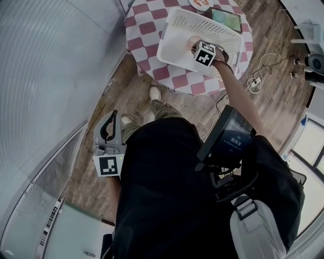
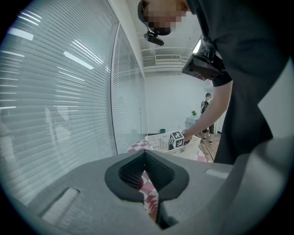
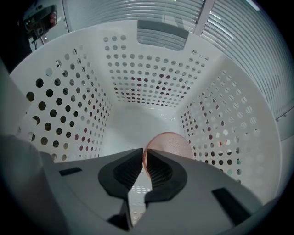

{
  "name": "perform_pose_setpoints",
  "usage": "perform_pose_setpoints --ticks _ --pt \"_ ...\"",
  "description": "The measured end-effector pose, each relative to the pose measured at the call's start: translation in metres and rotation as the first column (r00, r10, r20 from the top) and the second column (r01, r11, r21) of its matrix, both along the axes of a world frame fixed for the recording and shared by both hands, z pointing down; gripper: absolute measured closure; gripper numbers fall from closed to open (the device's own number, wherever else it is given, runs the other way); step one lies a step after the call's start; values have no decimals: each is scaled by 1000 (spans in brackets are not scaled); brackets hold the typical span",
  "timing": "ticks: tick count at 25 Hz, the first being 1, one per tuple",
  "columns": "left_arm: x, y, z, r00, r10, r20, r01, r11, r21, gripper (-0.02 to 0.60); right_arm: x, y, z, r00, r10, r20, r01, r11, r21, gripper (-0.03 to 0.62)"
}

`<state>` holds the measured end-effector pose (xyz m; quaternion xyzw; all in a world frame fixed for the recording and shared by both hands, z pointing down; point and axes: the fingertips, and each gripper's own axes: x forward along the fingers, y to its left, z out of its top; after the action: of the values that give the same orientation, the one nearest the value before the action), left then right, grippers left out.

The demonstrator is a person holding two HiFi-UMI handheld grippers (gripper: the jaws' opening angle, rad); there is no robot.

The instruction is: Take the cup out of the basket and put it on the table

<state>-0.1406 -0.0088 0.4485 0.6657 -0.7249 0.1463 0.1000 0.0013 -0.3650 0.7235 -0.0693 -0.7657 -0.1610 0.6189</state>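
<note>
A white perforated basket [image 1: 172, 35] stands on the round table with the red-and-white checked cloth [image 1: 144, 28]. My right gripper [image 1: 198, 48] reaches steeply down into it; its marker cube hides the jaws in the head view. In the right gripper view the right gripper [image 3: 144, 155] is shut on the thin rim of a pink cup [image 3: 171, 143], low inside the basket [image 3: 151, 78] near its right wall. The cup [image 1: 193, 40] shows as a pink patch beside the cube. My left gripper [image 1: 112, 119] hangs at the person's side, away from the table, shut and holding nothing [image 2: 145, 154].
A green-faced tablet [image 1: 226, 19] and an orange plate [image 1: 200, 4] lie beyond the basket on the table. Cables and a plug [image 1: 254, 82] lie on the wooden floor at the right. A glass wall with blinds [image 1: 50, 76] runs along the left.
</note>
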Motion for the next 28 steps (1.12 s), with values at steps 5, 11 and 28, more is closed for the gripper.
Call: perform_pose_setpoints --ticks 5,11,28 --pt "5 -2 1 1000 12 4 -12 1000 4 580 3 0 -2 1000 6 0 -6 1000 0 563" --pt "9 -7 1 1000 23 7 -23 1000 7 580 5 -4 -5 1000 20 10 -20 1000 0 565" --pt "24 -14 0 998 62 16 -62 998 12 580 3 7 -30 990 89 108 -85 995 -47 568"
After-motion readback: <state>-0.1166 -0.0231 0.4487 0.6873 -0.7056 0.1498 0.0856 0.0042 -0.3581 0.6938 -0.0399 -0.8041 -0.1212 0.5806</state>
